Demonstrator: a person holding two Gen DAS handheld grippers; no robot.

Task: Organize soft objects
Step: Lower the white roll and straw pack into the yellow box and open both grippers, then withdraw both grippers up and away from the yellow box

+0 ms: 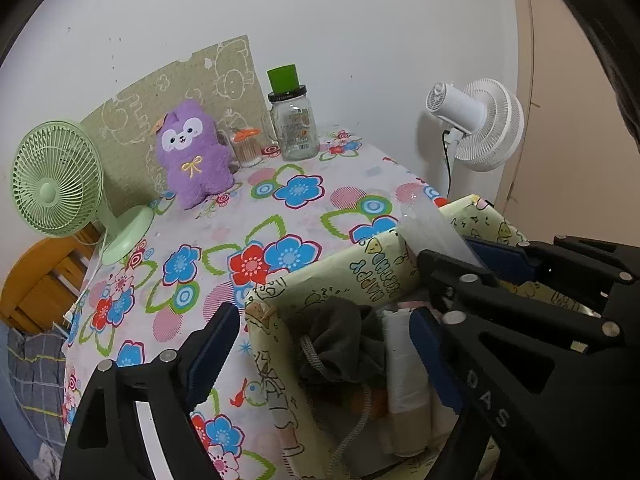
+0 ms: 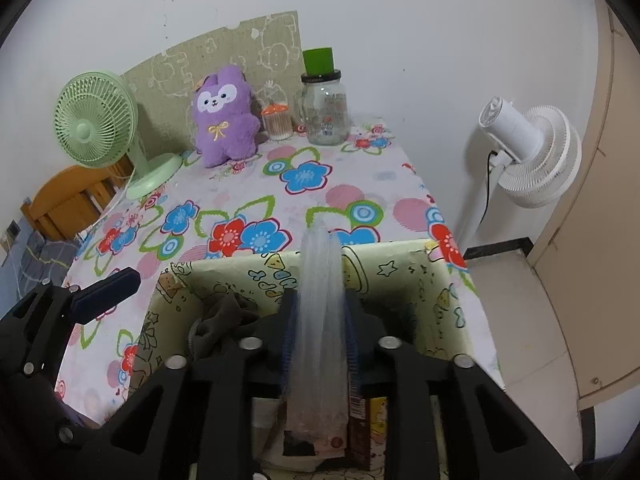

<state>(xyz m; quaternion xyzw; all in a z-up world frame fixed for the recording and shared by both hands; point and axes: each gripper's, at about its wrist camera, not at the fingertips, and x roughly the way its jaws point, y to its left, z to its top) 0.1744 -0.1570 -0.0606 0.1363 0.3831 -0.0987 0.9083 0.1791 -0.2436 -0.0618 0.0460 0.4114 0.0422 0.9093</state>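
Observation:
A pale yellow cartoon-print fabric box (image 1: 384, 264) (image 2: 400, 268) stands on the flowered table near its front edge. It holds a dark grey drawstring pouch (image 1: 340, 340) (image 2: 224, 316) and pale rolled items (image 1: 404, 376). My right gripper (image 2: 320, 312) is shut on a clear plastic bag (image 2: 320, 280) above the box; the bag also shows in the left wrist view (image 1: 432, 228). My left gripper (image 1: 324, 344) is open and empty over the box's left wall. A purple plush toy (image 1: 194, 152) (image 2: 224, 116) sits at the back of the table.
A green desk fan (image 1: 56, 180) (image 2: 96, 120) stands at the back left. A glass jar with a green cap (image 1: 294, 120) (image 2: 324, 104) and a small toothpick jar (image 1: 246, 146) (image 2: 278, 120) stand by the wall. A white fan (image 1: 480, 124) (image 2: 532, 156) is right of the table.

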